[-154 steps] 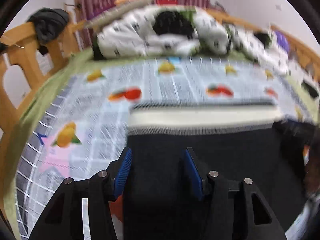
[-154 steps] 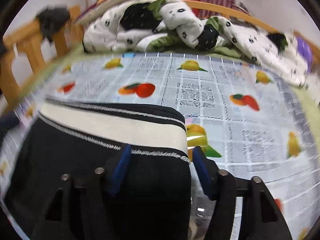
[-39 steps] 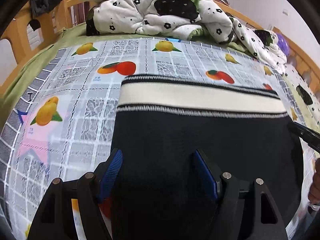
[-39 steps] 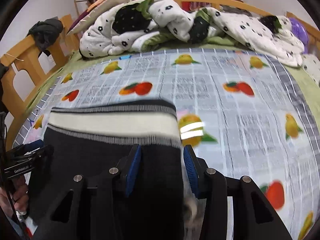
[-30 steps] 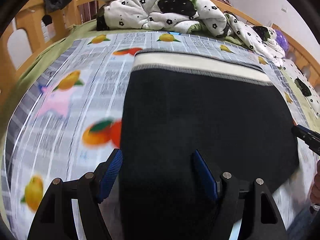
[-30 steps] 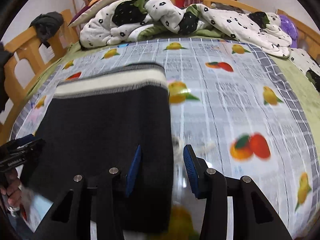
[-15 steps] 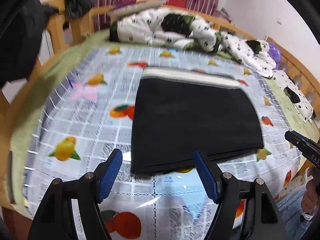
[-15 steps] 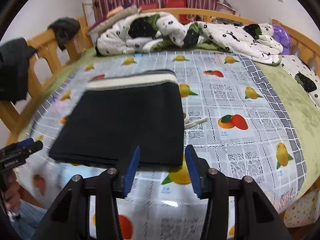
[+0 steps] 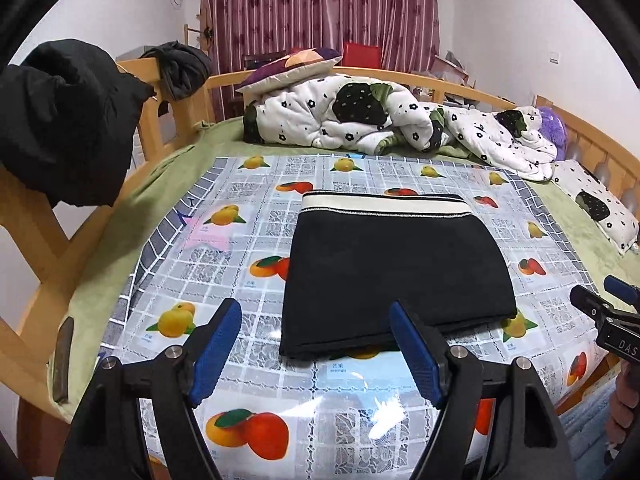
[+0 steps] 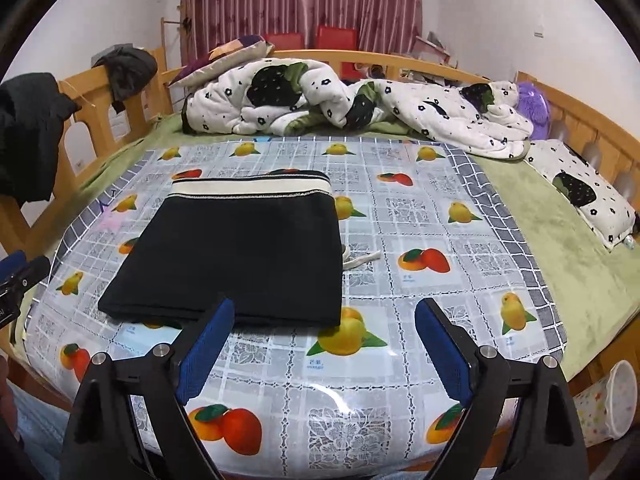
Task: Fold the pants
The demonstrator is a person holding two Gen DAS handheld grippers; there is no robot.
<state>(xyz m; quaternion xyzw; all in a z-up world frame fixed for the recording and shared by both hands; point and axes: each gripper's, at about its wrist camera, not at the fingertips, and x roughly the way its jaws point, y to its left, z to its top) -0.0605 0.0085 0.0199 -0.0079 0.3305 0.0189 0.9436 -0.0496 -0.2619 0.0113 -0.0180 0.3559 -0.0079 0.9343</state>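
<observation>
The bed (image 10: 560, 248) carries a fruit-print cloth (image 10: 420, 216) as a smooth folding surface. On it the pants (image 10: 240, 248) lie flat as a compact rectangle, waistband away, apparently fully folded. The right gripper (image 10: 320, 344), jaws just opened wide, and the left gripper (image 9: 316, 344), also wide, hold nothing. A pale drawstring (image 10: 362, 260) pokes out; the inner layers are hidden.

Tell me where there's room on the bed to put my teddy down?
On the fruit-print cloth right of the folded pants, past the white cord, or the near strip before them. The back is crowded with the quilt.
</observation>
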